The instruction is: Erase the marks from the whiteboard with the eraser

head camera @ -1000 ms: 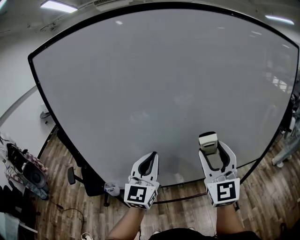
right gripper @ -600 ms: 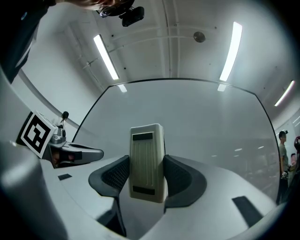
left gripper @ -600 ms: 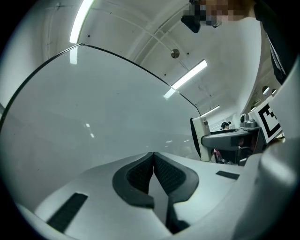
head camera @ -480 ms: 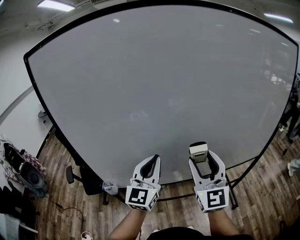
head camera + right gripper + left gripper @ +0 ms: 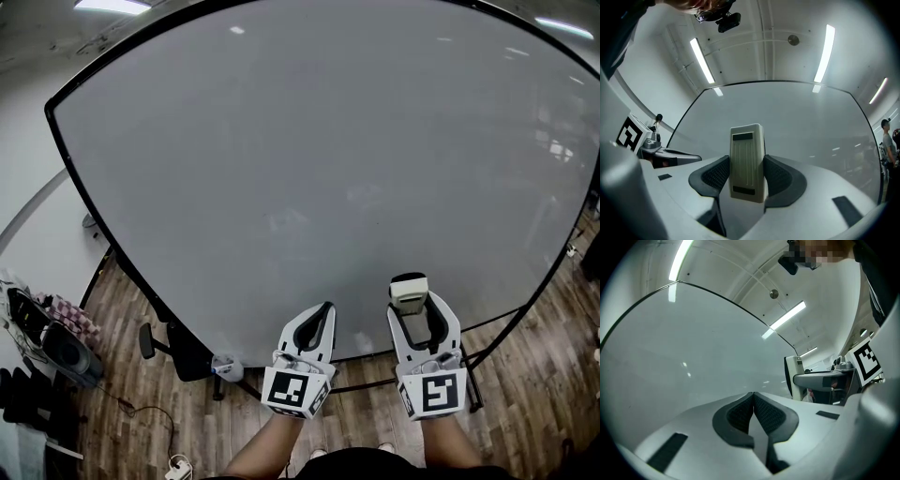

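Note:
A large black-framed whiteboard [image 5: 309, 159] fills the head view; its surface looks clean grey-white, with only faint reflections. My right gripper [image 5: 410, 298] is shut on a cream-coloured eraser [image 5: 409, 292], held upright near the board's lower edge; in the right gripper view the eraser [image 5: 747, 161] stands between the dark pads [image 5: 783, 177]. My left gripper [image 5: 322, 315] is shut with nothing in it, low before the board and left of the right one. In the left gripper view its pads [image 5: 740, 414] meet, and the eraser [image 5: 793, 376] shows at right.
The board stands on a black frame with legs [image 5: 469, 375] over a wood floor [image 5: 122, 375]. An office chair [image 5: 173, 352] sits at the lower left, with bags [image 5: 47, 337] along the left wall. A power strip [image 5: 178, 464] lies on the floor.
The right gripper with the eraser dropped and shifted left, then edged back right a little. The left gripper drifted slightly right and down. The head view tilted a bit.

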Motion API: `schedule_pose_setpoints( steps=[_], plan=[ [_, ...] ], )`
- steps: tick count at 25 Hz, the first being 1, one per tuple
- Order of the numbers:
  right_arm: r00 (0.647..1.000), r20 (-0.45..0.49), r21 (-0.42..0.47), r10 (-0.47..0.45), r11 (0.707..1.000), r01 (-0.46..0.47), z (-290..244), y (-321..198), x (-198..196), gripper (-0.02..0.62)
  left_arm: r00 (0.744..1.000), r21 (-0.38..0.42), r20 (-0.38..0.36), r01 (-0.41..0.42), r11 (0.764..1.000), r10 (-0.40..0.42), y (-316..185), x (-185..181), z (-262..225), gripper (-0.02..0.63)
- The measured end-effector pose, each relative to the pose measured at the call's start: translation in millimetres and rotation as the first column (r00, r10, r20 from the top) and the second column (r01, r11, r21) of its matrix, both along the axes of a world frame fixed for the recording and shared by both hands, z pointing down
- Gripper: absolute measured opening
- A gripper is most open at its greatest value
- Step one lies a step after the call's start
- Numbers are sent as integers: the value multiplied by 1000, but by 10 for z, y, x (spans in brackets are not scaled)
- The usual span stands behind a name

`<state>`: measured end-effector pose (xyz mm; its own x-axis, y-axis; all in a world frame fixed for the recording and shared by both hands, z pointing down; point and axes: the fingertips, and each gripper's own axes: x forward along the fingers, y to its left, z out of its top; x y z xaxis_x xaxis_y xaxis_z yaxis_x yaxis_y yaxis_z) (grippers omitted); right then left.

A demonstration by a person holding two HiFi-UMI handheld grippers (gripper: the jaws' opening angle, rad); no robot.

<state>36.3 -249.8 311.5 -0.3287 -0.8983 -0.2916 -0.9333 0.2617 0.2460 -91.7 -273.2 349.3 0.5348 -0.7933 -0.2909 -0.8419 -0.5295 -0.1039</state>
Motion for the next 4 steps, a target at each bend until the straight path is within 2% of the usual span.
schedule_pose_setpoints(
  steps=[4],
  plan=[
    [1000, 10, 2, 10, 1000, -10, 12, -32, -32, 253, 1000, -4, 4, 5, 1000, -5, -8, -49, -2, 20]
  ],
)
